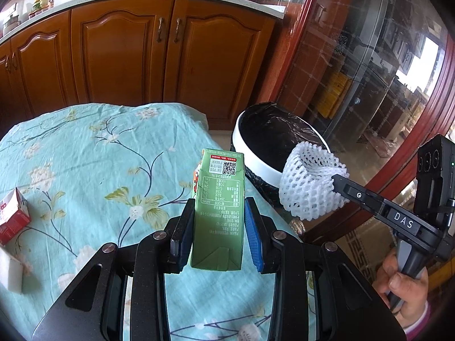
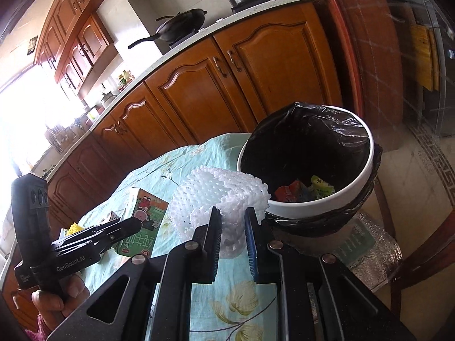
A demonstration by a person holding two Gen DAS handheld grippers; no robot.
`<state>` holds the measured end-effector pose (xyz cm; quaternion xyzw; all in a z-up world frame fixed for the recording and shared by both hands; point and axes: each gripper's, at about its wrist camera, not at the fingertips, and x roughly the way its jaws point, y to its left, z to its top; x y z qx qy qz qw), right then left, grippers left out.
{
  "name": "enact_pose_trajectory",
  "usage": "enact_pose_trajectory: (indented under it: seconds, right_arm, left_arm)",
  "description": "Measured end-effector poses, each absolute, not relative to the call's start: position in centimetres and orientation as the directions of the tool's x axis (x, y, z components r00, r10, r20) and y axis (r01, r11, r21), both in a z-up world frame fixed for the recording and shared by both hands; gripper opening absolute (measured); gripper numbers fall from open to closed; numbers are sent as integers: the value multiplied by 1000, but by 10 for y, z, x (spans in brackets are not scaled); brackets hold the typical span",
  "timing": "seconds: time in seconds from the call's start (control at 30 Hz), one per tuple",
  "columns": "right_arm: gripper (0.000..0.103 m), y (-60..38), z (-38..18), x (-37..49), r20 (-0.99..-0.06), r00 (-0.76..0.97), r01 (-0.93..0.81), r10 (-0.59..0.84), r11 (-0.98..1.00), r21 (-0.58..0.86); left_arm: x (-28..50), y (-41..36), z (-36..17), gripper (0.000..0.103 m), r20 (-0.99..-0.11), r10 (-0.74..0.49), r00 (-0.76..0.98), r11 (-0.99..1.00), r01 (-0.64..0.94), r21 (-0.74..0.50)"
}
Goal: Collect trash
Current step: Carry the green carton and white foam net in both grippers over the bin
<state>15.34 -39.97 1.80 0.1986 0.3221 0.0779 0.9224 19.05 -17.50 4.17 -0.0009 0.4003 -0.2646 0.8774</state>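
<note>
Two pieces of trash carried over the bench toward the bin.

Wooden kitchen cabinets point(image 1: 119, 56) behind; bench point(image 1: 85, 156) under a teal floral cloth; just beside its far right corner, white trash bin point(image 2: 335, 199) lined with a black bag, colourful wrappers already lying inside. Left gripper point(image 1: 219, 227) clamped on a green drink carton point(image 1: 220, 213), held upright above the cloth, printed label facing the camera. Right gripper point(image 2: 233, 236) pinched onto a white foam fruit net point(image 2: 221, 199), held near the bin's rim on the bench side. Red-and-white carton point(image 1: 14, 218) lying at the bench's left edge, a white foam block point(image 1: 11, 275) just beside it. Hand point(image 1: 403, 287) gripping the right handle.
</note>
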Motion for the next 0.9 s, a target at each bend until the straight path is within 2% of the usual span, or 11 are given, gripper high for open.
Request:
enact_pose_trajectory:
  seconds: [0.9]
  right_arm:
    - [16, -469, 25, 184, -577, 800, 86, 165, 920, 382]
  left_arm:
    - [236, -274, 59, 32, -697, -512, 502, 801, 572, -176]
